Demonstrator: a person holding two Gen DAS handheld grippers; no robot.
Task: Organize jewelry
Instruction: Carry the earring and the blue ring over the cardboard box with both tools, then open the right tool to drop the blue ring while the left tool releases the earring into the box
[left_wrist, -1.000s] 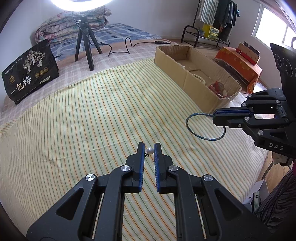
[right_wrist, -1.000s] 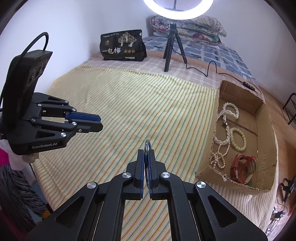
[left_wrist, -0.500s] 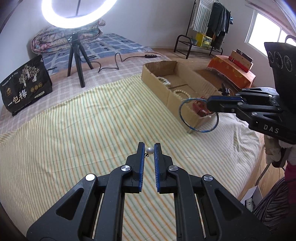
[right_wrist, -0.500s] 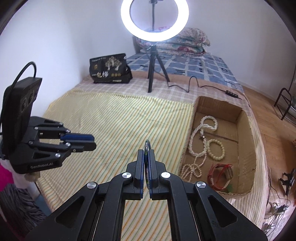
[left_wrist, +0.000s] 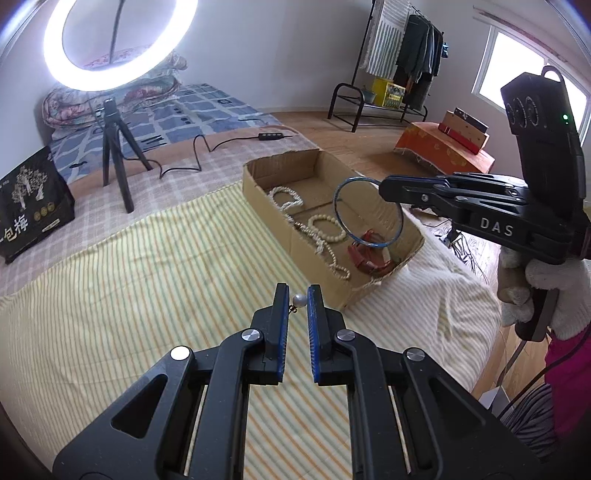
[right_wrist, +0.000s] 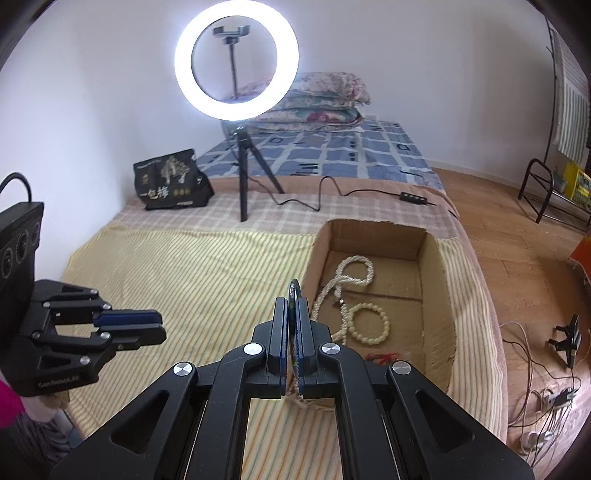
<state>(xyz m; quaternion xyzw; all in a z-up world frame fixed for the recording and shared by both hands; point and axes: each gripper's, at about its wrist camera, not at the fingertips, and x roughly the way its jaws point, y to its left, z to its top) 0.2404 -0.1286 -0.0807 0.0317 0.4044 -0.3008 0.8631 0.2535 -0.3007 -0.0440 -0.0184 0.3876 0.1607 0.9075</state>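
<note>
In the left wrist view, the left tongs (left_wrist: 298, 301) sit at lower centre of the frame, narrowly parted, with a small pearl earring (left_wrist: 298, 301) pinched between the blue pads near their tips, above the striped bedspread (left_wrist: 147, 288). At right of the frame the right tongs (left_wrist: 384, 188) reach in from the gloved hand (left_wrist: 546, 288), closed flat on the rim of a thin blue bangle (left_wrist: 367, 212). The bangle hangs in the air over the near end of the cardboard box (left_wrist: 280, 229), which lies in the centre of the frame.

Inside the box lie a white pearl necklace (left_wrist: 286, 197) toward the far end, a cream bead bracelet (left_wrist: 327, 229) in the middle, and a red bracelet (left_wrist: 369, 254) at the near end.

In the right wrist view, the right tongs (right_wrist: 293, 295) are shut at lower centre, with the bangle (right_wrist: 295, 286) showing edge-on as a thin arc above their tips. The left tongs (right_wrist: 147, 321) appear at the left edge, seen from the side. The box (right_wrist: 436, 280) lies right of centre, and a lit ring light (right_wrist: 236, 62) stands on its tripod at upper centre.
</note>
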